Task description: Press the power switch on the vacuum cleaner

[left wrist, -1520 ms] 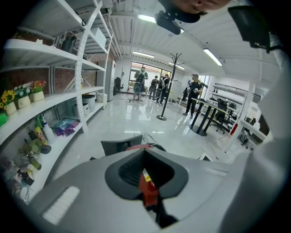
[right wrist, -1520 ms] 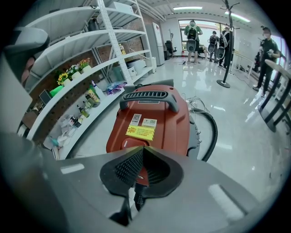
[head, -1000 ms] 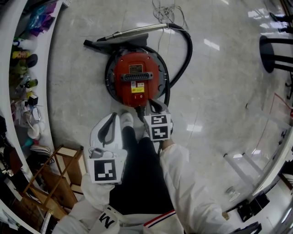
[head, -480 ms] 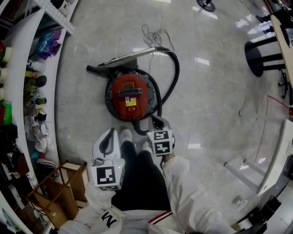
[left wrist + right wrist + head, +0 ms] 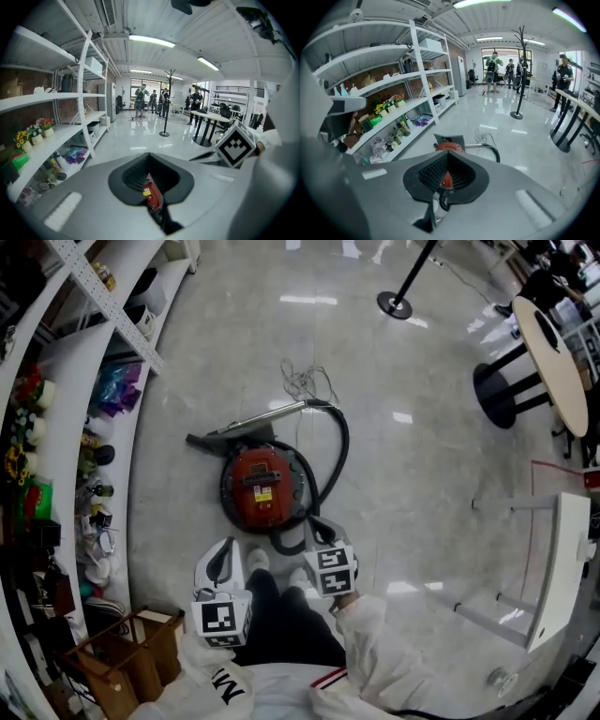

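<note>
Hovering by vacuum cleaner (image 5: 261,486), left claw (image 5: 228,545) & right claw (image 5: 317,523) closed; switch too small.

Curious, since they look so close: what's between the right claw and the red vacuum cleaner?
A loop of the vacuum's black hose curls on the floor between the right claw and the vacuum cleaner. The head view shows it.

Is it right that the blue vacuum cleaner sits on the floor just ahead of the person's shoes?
Not quite. The head view shows the vacuum cleaner is red, not blue. It does sit on the floor just ahead of the person's shoes.
</note>
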Tool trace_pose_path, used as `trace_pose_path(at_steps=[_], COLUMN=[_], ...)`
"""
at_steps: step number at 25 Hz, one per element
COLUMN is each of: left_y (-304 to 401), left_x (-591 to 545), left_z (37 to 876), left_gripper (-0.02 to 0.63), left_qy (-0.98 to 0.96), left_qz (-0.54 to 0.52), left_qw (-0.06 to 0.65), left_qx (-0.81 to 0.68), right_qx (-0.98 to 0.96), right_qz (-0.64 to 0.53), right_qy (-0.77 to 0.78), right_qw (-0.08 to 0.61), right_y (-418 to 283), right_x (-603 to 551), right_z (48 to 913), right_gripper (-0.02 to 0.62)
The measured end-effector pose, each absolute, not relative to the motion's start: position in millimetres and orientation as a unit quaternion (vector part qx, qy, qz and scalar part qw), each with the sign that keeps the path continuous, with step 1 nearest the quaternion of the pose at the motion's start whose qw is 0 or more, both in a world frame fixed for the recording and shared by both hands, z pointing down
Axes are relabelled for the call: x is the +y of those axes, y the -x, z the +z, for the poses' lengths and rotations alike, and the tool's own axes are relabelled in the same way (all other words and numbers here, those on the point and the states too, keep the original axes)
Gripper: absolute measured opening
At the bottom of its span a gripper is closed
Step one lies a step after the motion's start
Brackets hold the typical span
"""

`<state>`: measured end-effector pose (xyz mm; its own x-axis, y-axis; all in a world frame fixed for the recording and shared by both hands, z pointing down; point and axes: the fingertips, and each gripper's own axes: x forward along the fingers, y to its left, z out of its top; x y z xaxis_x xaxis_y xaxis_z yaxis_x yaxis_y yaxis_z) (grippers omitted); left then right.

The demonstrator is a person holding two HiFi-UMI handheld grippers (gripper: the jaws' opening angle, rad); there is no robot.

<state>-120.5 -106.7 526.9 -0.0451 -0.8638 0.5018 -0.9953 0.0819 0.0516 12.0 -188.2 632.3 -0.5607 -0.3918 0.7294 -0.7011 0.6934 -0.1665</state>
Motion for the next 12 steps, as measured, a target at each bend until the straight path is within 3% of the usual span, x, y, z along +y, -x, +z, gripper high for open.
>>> trace_pose_path(at_steps=[12], left_y=[115], left_x=[-119], left_z=[456], left_gripper=[0.0], left_qy=[-0.675], left_qz=[0.134], left_qw=[0.164], left_qx=[-0.707], right_qx=[-0.874], right_qz=[0.194], right_qy=[-0.333], right_qw=[0.296], right_y=[-27], right_x=[-199], right_z=[533], right_gripper=[0.002])
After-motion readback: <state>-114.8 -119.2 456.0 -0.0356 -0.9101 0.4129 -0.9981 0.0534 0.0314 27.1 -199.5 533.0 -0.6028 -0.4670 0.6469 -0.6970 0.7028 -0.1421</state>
